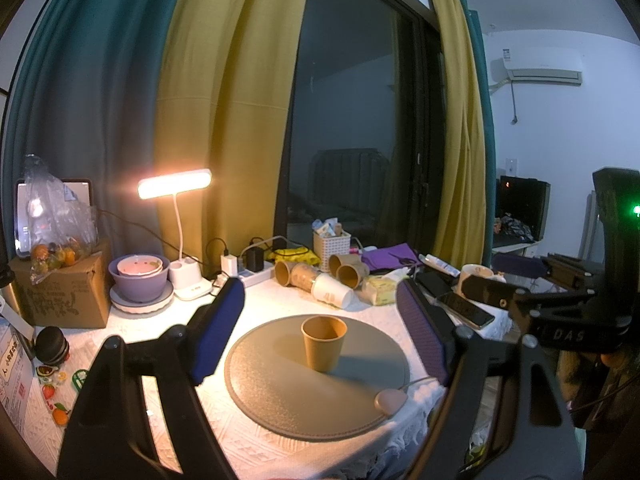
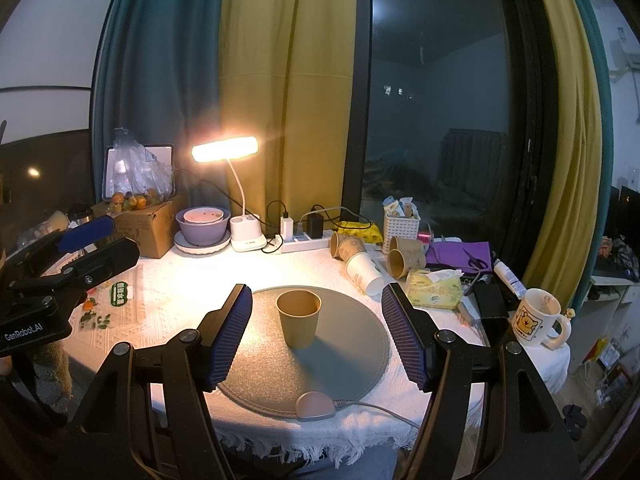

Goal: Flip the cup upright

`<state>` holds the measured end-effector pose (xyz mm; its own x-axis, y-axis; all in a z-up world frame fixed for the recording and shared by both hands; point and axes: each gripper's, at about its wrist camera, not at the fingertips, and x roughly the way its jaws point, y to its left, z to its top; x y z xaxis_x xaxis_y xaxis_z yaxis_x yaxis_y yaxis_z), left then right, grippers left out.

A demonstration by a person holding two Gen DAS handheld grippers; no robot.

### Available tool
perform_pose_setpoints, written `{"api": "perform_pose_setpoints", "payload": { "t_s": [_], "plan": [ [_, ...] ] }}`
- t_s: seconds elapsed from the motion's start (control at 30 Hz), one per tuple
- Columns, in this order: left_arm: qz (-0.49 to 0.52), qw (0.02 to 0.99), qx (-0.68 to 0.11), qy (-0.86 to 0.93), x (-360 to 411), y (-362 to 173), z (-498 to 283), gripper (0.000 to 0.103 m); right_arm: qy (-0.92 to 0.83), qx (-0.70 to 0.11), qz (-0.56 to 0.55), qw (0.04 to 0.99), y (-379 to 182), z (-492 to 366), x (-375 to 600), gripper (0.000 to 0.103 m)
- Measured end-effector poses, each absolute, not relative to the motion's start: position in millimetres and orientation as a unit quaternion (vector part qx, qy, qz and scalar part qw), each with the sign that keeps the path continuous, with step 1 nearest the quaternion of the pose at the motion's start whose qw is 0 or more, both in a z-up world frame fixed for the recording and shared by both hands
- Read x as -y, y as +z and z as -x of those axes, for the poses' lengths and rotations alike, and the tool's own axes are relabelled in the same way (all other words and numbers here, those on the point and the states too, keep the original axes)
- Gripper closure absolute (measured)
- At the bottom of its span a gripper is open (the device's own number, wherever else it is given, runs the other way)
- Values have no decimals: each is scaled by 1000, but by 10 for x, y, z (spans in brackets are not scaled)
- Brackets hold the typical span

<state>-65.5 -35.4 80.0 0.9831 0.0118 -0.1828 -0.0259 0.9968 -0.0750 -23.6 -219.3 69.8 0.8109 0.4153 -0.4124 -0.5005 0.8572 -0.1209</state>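
Note:
A brown paper cup (image 1: 323, 342) stands upright, mouth up, on a round grey mat (image 1: 280, 396). It also shows in the right wrist view (image 2: 299, 317) on the same mat (image 2: 340, 360). My left gripper (image 1: 322, 308) is open and empty, its blue pads wide apart on either side of the cup, drawn back from it. My right gripper (image 2: 316, 312) is open and empty too, pads either side of the cup without touching it. The left gripper also shows at the left edge of the right wrist view (image 2: 86, 232).
Several paper cups (image 2: 360, 256) lie on their sides at the back beside a white basket (image 2: 401, 227). A lit desk lamp (image 2: 225, 149), purple bowls (image 2: 203, 224), a cardboard box (image 2: 154, 224), a tissue pack (image 2: 434, 286) and a mug (image 2: 538, 318) surround the mat. A cabled pink tab (image 2: 315, 406) sits at the mat's near edge.

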Motion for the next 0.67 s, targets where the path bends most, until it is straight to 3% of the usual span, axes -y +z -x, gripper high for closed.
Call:
{"api": "perform_pose_setpoints", "payload": {
  "t_s": [0.67],
  "plan": [
    [37,996,-87,3,375,796,655,24,242,-190,113,945,685,223,2204,33]
  ]
}}
